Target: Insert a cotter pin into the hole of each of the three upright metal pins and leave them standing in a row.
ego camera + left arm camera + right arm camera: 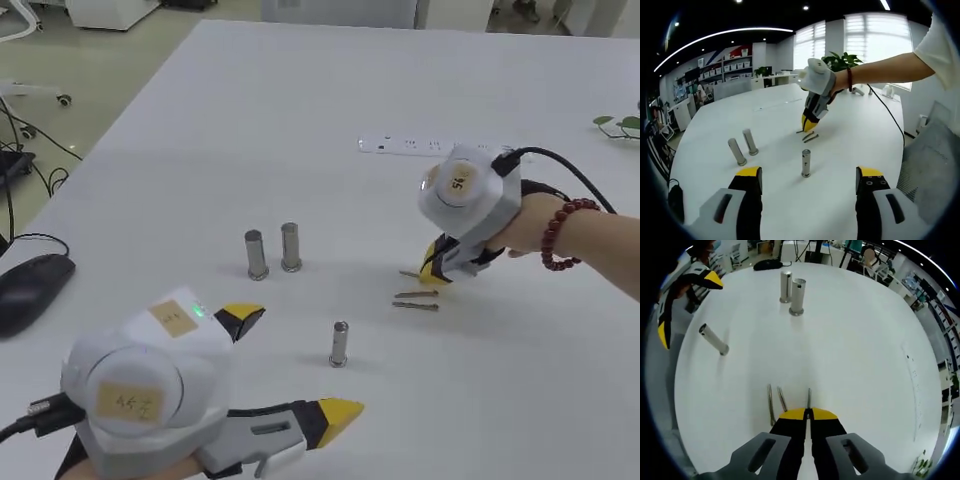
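Thin grey cotter pin [809, 396] pinched by right gripper [808, 413] fingers (two spare pins [770, 405] just left); left gripper [809, 174] fingers spread, metal post [806, 161] ahead.

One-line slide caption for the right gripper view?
Right gripper shut on a cotter pin, two loose cotter pins lying beside it, three metal pins standing beyond.

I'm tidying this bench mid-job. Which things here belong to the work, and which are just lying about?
Job: three metal pins; two loose cotter pins; a third cotter pin pinched in the right gripper.
Lying about: power strip, computer mouse, plant leaves.
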Motion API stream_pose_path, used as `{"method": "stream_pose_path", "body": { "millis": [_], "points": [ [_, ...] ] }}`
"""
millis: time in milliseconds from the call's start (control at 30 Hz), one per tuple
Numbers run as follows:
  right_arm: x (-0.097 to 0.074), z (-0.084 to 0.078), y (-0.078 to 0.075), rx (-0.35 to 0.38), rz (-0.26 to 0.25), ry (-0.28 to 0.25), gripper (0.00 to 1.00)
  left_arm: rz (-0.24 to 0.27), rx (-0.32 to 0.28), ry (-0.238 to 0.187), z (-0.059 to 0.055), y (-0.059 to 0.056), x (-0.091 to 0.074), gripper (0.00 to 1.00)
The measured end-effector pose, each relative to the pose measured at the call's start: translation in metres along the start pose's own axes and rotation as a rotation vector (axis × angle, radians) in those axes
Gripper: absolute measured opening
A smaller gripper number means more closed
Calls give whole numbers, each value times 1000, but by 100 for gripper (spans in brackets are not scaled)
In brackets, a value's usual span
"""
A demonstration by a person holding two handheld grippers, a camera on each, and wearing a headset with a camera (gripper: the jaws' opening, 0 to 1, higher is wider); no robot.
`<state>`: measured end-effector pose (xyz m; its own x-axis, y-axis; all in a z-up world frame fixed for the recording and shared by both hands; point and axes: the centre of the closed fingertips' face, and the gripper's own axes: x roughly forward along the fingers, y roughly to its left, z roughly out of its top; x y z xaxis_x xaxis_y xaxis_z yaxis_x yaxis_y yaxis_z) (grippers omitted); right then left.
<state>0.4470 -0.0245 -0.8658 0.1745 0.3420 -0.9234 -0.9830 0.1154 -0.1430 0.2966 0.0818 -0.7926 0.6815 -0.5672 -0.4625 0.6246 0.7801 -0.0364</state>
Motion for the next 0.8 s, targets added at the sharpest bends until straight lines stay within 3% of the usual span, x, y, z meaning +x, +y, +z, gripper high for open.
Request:
{"method": "stream_pose_path", "body": {
  "millis": [467, 800],
  "points": [
    [-1, -1, 0, 19, -22, 16, 2, 11, 2, 9, -2, 3, -2, 75],
    [-4, 10, -1, -11, -67, -3, 2, 9, 3, 15, -2, 2, -3, 74]
  ]
}}
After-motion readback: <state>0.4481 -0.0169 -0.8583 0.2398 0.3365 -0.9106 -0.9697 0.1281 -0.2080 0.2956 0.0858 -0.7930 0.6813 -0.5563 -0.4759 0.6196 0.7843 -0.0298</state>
